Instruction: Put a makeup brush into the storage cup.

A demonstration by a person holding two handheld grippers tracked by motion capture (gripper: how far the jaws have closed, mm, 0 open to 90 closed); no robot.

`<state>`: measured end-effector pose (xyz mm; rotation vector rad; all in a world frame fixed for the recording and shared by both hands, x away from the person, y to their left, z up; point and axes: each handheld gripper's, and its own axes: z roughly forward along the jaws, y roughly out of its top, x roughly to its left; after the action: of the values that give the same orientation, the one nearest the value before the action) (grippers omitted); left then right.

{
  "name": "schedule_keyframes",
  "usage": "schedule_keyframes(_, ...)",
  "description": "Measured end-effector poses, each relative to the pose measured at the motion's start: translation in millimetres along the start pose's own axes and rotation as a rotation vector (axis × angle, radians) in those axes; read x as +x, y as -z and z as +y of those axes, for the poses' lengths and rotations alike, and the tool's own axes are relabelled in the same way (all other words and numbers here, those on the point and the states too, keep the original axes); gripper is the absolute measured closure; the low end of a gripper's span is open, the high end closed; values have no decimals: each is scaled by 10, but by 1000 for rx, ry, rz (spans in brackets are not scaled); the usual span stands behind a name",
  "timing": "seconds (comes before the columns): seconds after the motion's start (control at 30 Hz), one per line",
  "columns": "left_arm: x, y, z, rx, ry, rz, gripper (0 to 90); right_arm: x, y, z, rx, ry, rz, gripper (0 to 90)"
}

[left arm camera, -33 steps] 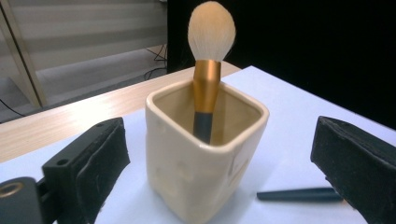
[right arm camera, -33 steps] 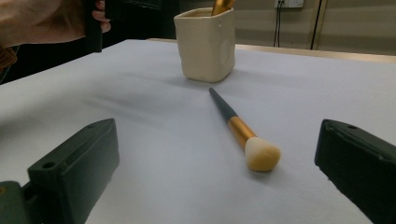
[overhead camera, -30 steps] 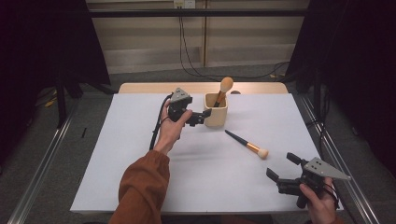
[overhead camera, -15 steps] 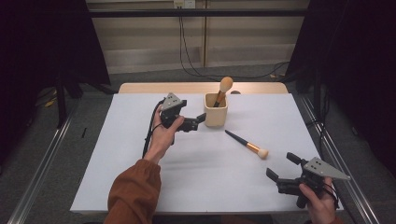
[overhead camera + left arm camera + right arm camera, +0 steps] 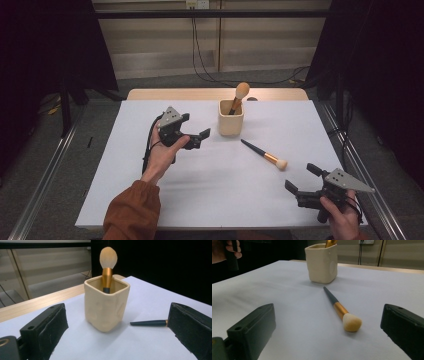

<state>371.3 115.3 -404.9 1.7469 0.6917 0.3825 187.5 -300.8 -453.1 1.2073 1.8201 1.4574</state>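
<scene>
Both grippers (image 5: 192,134) (image 5: 300,177) agape (hand-held)

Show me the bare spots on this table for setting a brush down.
Free: the near middle between the left gripper and right gripper, and the far right beyond the cup. Crowded: around the cup and the loose brush.

Lab; black curtains (image 5: 45,45); rails (image 5: 40,200)

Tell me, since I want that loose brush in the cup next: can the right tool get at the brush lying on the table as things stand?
Probably yes. The right tool is open and faces the brush, which lies flat on the white table between its jaws' lines of sight, apart from the cup. Nothing lies between them.
</scene>
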Motion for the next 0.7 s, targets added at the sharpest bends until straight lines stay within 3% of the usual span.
schedule_keyframes(0.17, 3, 137, -62, 3, 22, 12, 33, -2, -2, 0, 1, 1, -1, 0)
schedule_keyframes(0.7, -32, 495, -226, 9, 12, 51, 35, 0, -9, 3, 2, 4, -3, 0)
